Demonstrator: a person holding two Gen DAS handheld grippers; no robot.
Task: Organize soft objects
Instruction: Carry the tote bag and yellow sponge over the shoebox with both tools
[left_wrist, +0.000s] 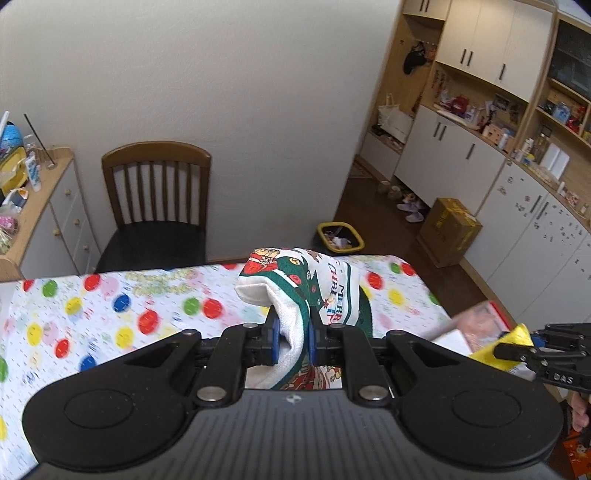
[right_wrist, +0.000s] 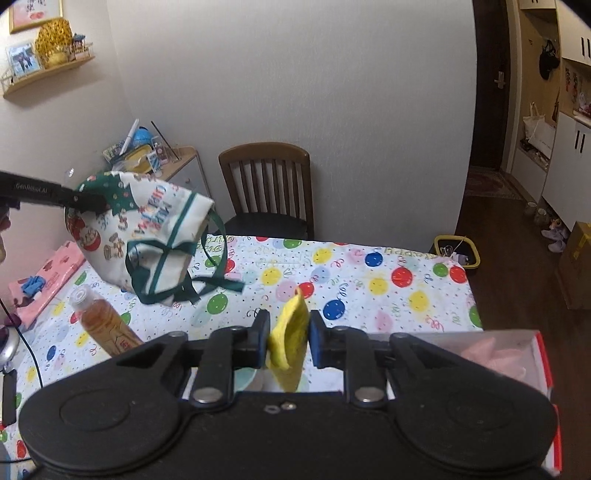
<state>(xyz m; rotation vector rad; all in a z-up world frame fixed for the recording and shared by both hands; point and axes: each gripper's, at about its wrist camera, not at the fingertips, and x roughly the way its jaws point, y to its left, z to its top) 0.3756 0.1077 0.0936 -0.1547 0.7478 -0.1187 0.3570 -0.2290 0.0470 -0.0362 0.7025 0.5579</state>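
A white Christmas-print cloth with green trim and green straps hangs above the table, and my left gripper is shut on a fold of it. The right wrist view shows the same cloth dangling at the left from the left gripper, straps trailing over the table. My right gripper is shut on a small yellow cloth that stands up between its pads. From the left wrist view the right gripper sits at the far right with the yellow cloth at its tips.
The table wears a balloon-print cover. On it lie a bottle of amber liquid and a pink packet. A red-rimmed box with something pink inside is near right. A wooden chair and a yellow bin stand beyond.
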